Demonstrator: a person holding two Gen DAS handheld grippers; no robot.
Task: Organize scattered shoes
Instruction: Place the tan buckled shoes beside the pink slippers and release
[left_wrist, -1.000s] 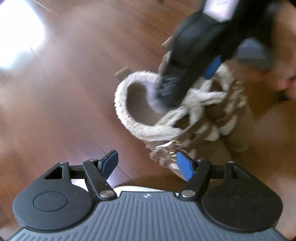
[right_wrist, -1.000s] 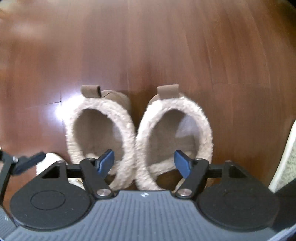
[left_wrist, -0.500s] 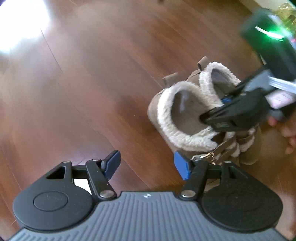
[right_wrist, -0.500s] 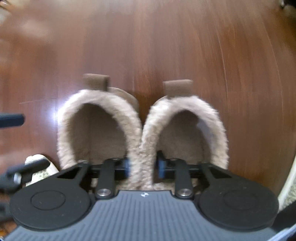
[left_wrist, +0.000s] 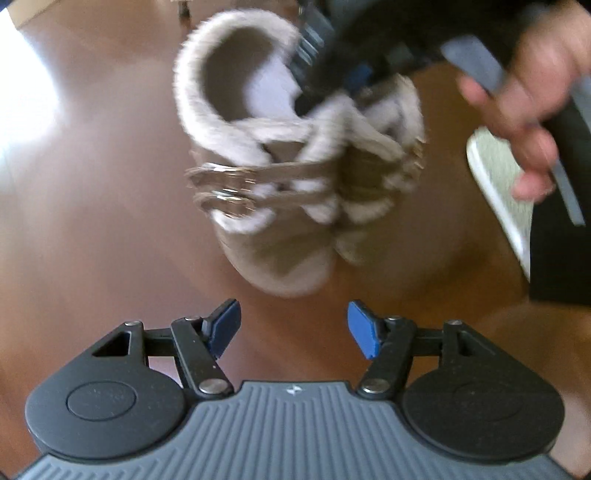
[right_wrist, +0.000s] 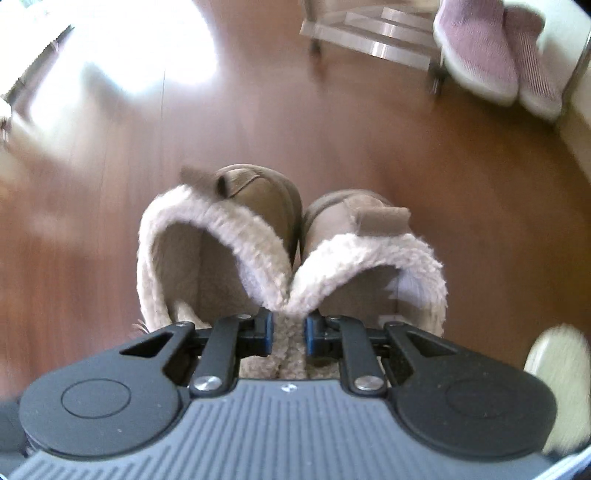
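Two tan fleece-lined boots (right_wrist: 258, 236) hang side by side over the wooden floor, pinched together at their inner collars by my right gripper (right_wrist: 287, 330), which is shut on them. The left wrist view shows the same pair of boots (left_wrist: 295, 177) lifted and blurred, with the right gripper (left_wrist: 332, 92) clamped on their fleece rims and a hand (left_wrist: 528, 92) holding it. My left gripper (left_wrist: 293, 328) stands open below the boots' toes with nothing between its blue pads.
A metal shoe rack (right_wrist: 373, 37) stands at the back of the right wrist view, with a pair of pink slippers (right_wrist: 491, 55) on it. A pale slipper (left_wrist: 502, 184) lies at the right on the wooden floor (left_wrist: 92, 221). Bright sun glare covers the floor's far left.
My right gripper closed on the two boots' inner collars and lifted the pair off the floor, swinging toward the rack. The left gripper rose and moved along, staying open.
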